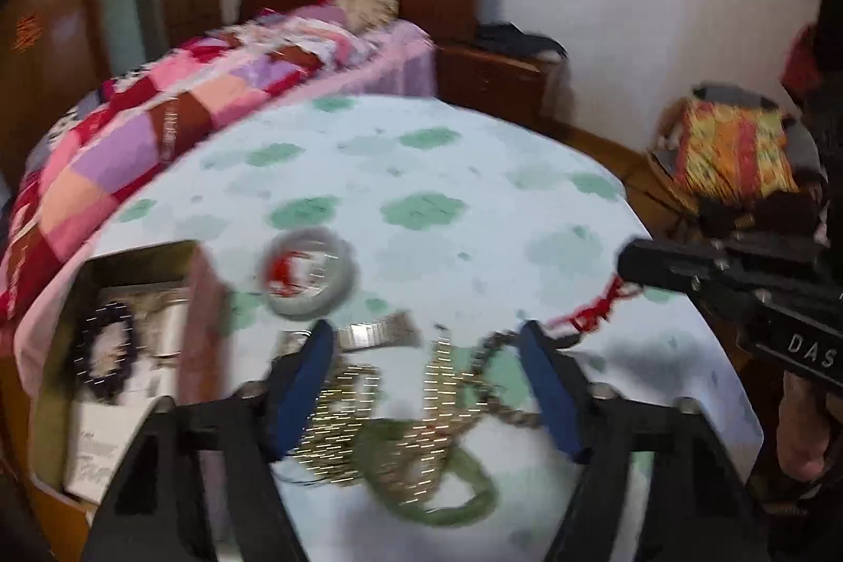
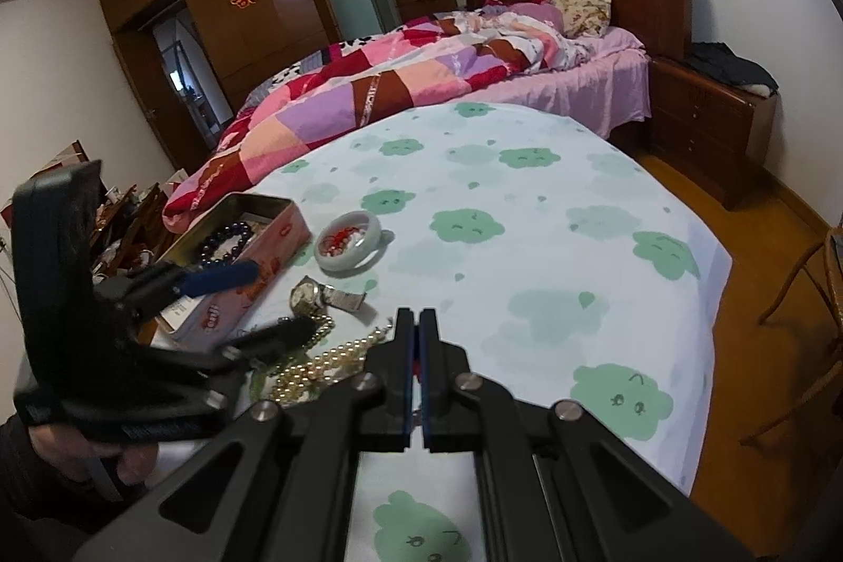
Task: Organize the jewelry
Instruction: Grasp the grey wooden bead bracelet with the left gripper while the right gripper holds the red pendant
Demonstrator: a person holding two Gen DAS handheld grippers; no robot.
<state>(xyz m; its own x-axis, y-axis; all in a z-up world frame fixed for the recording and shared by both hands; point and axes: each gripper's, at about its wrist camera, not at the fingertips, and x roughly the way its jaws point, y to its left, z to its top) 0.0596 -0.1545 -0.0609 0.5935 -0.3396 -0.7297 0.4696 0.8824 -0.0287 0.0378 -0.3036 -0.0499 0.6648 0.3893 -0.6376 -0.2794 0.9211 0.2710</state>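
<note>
Two hand-held grippers are in my feeds above the bench (image 2: 553, 214), which is draped in a white cloth with green cloud prints. Using the pink tin box (image 2: 247, 246) at its edge as my landmark: a dark beaded bracelet (image 2: 226, 240) lies inside it. Just beside the box sits a pale jade bangle (image 2: 349, 242) with red cord in its ring. Nearer me from the box lies a wristwatch (image 2: 316, 293), then a tangle of pearl necklaces (image 2: 321, 359) and a green bangle (image 1: 448, 488). My left hand-held gripper (image 1: 421, 391) hangs spread wide over that tangle. My right hand-held gripper (image 2: 419, 372) is pressed together, pinching a red cord (image 1: 595, 312).
</note>
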